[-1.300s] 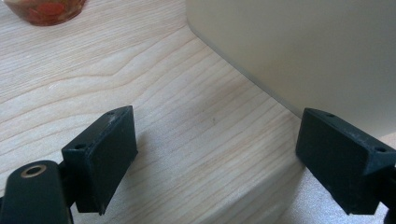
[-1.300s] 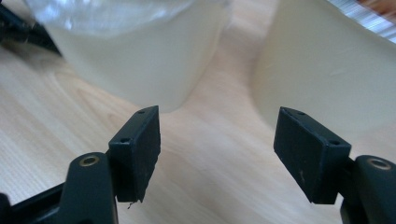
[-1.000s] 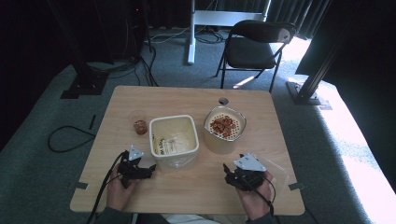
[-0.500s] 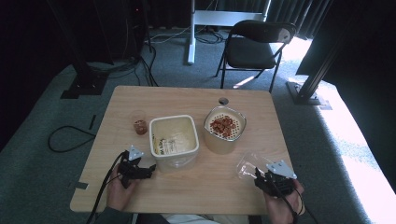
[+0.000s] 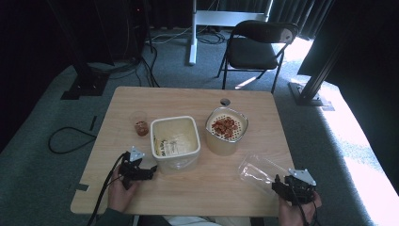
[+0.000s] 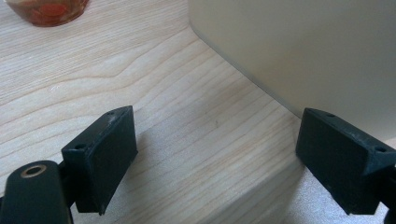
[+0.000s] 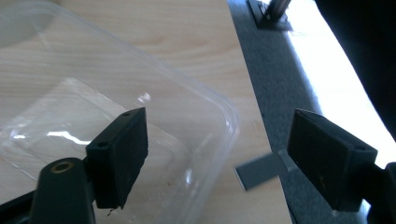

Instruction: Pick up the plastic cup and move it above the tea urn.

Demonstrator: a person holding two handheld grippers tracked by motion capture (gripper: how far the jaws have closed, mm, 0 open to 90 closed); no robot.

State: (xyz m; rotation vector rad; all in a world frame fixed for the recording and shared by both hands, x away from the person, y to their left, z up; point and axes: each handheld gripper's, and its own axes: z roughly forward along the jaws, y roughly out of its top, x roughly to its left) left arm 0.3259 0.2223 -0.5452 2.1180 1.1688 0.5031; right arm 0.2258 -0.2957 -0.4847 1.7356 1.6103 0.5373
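Clear plastic lid [image 5: 259,172] lies flat on the tabletop [image 5: 188,99] at about 5 o'clock, near the right edge. Right tool [image 5: 282,184] sits at the lid's near-right end, jaws wide and just been opening; in the right gripper view the lid's [image 7: 116,116] rim runs between the jaws, the left jaw is over the lid, the right jaw hangs past the tabletop edge over grey carpet. Pads don't press on it, nothing held.

Left tool [image 5: 149,171] at about 7 o'clock, jaws wide apart, nothing held. In the left gripper view it [image 6: 215,163] faces bare wood, right jaw just beside the wall of the cream tub [image 6: 303,51]; can't tell if it touches.

Around:
- Cream tub [image 5: 175,161], square, centre of tabletop, open top. Inside looks bare apart from pale marks on the near-left wall; can't tell what they are.
- Perforated strainer [image 5: 221,143] at about 2 o'clock from the tub, just beside it, set in a beige container. Holds a heap of red-brown pieces [image 5: 225,126].
- Small clear cup [image 5: 139,126] at about 10 o'clock from the tub, red-brown stuff in the bottom.
- Round hole [image 5: 225,101] in the tabletop at 12 o'clock, beyond the strainer.
- Black folding chair [image 5: 261,42] on the floor beyond the far edge.

The strainer and tub stand between the two tools; lid is well apart from the tub.
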